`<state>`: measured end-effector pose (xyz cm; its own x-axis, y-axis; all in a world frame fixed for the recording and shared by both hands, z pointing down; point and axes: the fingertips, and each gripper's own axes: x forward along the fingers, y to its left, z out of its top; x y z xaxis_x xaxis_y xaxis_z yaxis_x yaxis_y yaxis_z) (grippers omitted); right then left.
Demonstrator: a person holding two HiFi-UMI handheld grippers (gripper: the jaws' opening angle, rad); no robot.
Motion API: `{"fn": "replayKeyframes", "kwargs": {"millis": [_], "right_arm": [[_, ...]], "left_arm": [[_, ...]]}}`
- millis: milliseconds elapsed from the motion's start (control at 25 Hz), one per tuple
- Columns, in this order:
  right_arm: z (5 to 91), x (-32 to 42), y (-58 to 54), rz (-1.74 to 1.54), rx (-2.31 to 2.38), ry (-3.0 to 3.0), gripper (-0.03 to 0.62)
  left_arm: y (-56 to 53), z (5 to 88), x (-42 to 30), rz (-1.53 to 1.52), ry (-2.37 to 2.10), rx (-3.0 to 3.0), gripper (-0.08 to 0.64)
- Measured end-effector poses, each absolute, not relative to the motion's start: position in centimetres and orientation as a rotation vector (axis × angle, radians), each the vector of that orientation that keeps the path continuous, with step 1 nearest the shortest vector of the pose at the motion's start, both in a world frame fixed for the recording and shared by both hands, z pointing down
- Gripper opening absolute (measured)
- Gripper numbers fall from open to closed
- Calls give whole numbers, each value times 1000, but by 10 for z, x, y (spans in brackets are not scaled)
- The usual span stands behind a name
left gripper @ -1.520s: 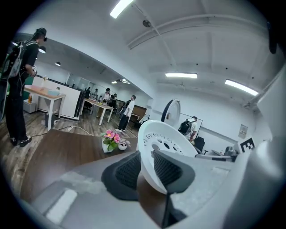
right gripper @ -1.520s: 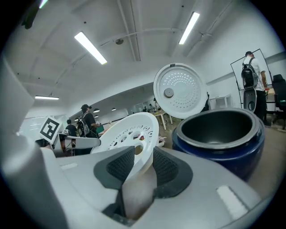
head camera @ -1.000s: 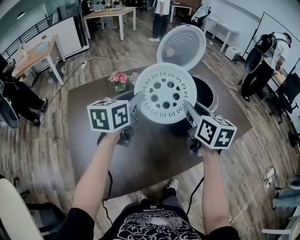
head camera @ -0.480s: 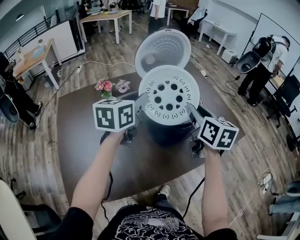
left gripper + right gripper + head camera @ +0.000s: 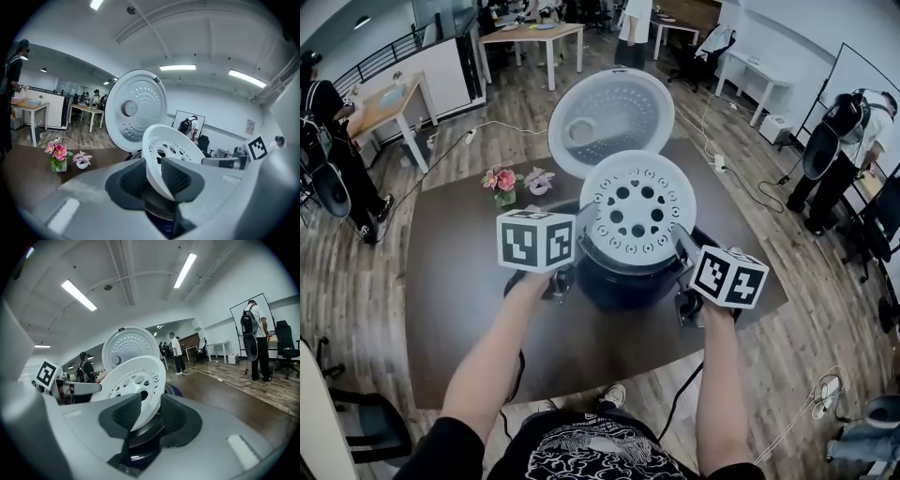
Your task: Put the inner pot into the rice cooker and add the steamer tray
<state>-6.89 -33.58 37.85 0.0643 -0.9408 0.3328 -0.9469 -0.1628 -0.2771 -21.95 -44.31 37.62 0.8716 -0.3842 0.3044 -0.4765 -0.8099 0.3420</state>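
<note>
Gripping the white, round, perforated plastic steamer tray [image 5: 649, 202] by opposite rims, your left gripper [image 5: 581, 220] and right gripper [image 5: 680, 236] both clamp it just above the dark rice cooker [image 5: 623, 281], open white lid [image 5: 609, 117] behind; tray-adding step, so next level it and lower squarely.

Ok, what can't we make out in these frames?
- Head view: the steamer tray covers the rice cooker mouth, so its inside is hidden.
- Gripper views: the left gripper and right gripper bodies block most of the cooker.
- Head view: whether the tray touches the cooker rim cannot be told from above.
</note>
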Motion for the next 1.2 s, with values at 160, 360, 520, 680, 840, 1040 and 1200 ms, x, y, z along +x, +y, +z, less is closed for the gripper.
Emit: {"fn": "replayKeyframes", "kwargs": {"millis": [160,360,520,680,840,1040,1200], "right_arm": [[392,-63,-340,709,2229,-2037,130],[396,-25,-339,742,2190,-2030,129],[388,-61,-343,750,2203,-2022,130],[384,-69,-343,709,2218,-1995,133],[391,-64,-344,681,2230,-1970,137],[389,-66,-343,662,2224,-1938,147],[392,-63,-338,641,2234,-1909,158]], "left_arm": [[-443,389,-216,332,-672,2613,101],[-439,396,-181,372,-716,2587,101],[-443,387,-215,392,-705,2602,103],[-442,388,-222,418,-712,2623,112],[-444,396,-218,429,-712,2634,118],[-443,396,-220,431,-701,2638,125],[-436,401,-217,436,-695,2649,143]]}}
